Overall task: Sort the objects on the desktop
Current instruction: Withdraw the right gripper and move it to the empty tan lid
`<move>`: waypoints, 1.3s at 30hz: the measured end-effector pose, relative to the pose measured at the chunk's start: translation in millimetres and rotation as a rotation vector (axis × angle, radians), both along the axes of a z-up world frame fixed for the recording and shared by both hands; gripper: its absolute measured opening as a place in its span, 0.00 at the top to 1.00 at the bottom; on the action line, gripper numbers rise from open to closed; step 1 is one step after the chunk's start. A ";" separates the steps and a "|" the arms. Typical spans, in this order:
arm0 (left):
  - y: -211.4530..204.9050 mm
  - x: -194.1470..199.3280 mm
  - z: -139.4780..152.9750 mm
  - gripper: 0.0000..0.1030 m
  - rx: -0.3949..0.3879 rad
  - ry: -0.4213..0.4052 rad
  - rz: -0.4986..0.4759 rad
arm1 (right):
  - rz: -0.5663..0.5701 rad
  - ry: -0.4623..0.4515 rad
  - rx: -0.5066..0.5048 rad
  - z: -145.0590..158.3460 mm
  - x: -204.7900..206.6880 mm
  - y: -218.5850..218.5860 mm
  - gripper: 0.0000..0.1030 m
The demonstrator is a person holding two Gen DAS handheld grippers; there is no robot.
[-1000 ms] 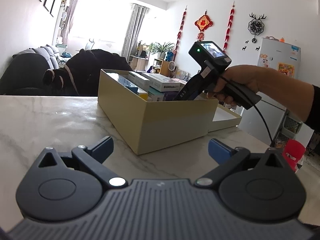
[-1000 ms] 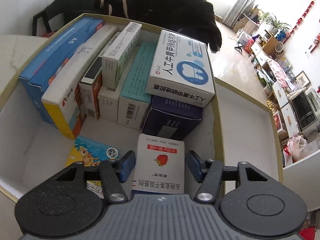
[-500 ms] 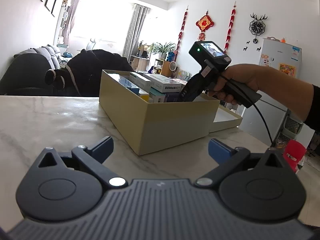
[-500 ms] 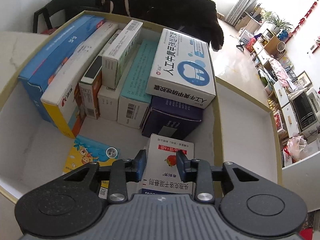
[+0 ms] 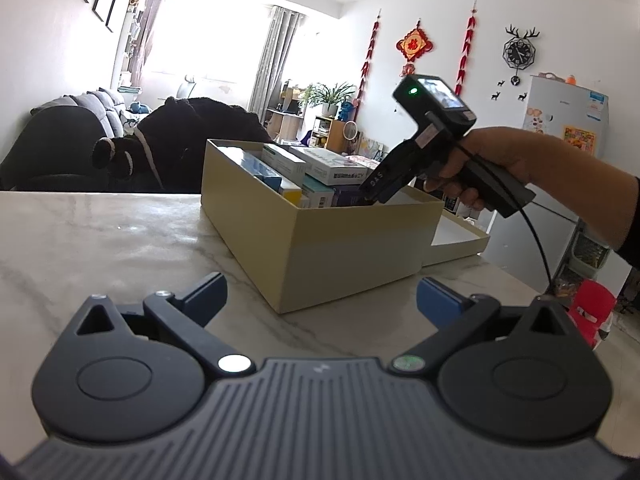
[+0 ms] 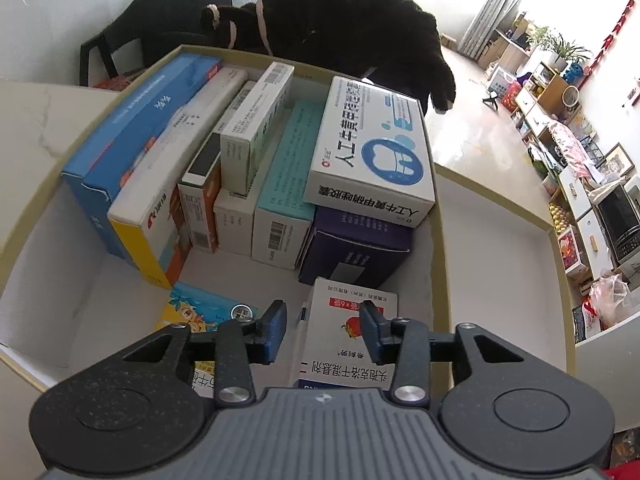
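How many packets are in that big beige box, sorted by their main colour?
Counting what shows inside the beige box in the right wrist view:
White: 5, including the strawberry packet under the right gripper
Blue: 1
Teal: 1
Purple: 1
Orange: 1
Yellow cartoon packet: 1
Total: 10

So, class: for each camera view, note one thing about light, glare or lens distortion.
Left wrist view: the bright window is blown out to white, leaving the black sofa as a dark mass. Right wrist view: fisheye bends the tan cardboard box rim, while print on the white strawberry-marked medicine box stays sharp.
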State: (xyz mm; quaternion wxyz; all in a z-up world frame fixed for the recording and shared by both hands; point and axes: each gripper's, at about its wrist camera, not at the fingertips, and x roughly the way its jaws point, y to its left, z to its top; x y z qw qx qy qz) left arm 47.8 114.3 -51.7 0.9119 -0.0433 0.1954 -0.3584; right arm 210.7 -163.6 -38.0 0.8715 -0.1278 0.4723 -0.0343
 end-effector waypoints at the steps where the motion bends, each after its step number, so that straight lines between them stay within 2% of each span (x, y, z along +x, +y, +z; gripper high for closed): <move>1: -1.3 1.0 0.6 0.00 0.006 0.000 0.004 | 0.001 -0.007 0.004 1.7 -1.5 -0.1 0.55; 9: -10.5 1.1 12.6 0.00 0.041 -0.018 0.044 | 0.013 -0.065 0.048 19.6 -18.7 -2.3 0.38; 13: -13.2 -2.9 20.8 0.00 0.058 -0.033 0.069 | 0.012 -0.093 0.046 28.7 -32.8 -3.0 0.35; 17: -15.5 -4.6 30.4 0.00 0.082 -0.035 0.107 | -0.010 -0.144 0.045 41.9 -56.3 -9.4 0.23; 29: -32.1 -8.8 58.8 0.00 0.097 -0.015 0.163 | -0.067 -0.274 0.031 74.9 -119.0 -33.6 0.12; 39: -58.1 1.0 69.5 0.00 0.148 0.025 0.192 | -0.120 -0.334 0.074 75.4 -134.0 -64.4 0.06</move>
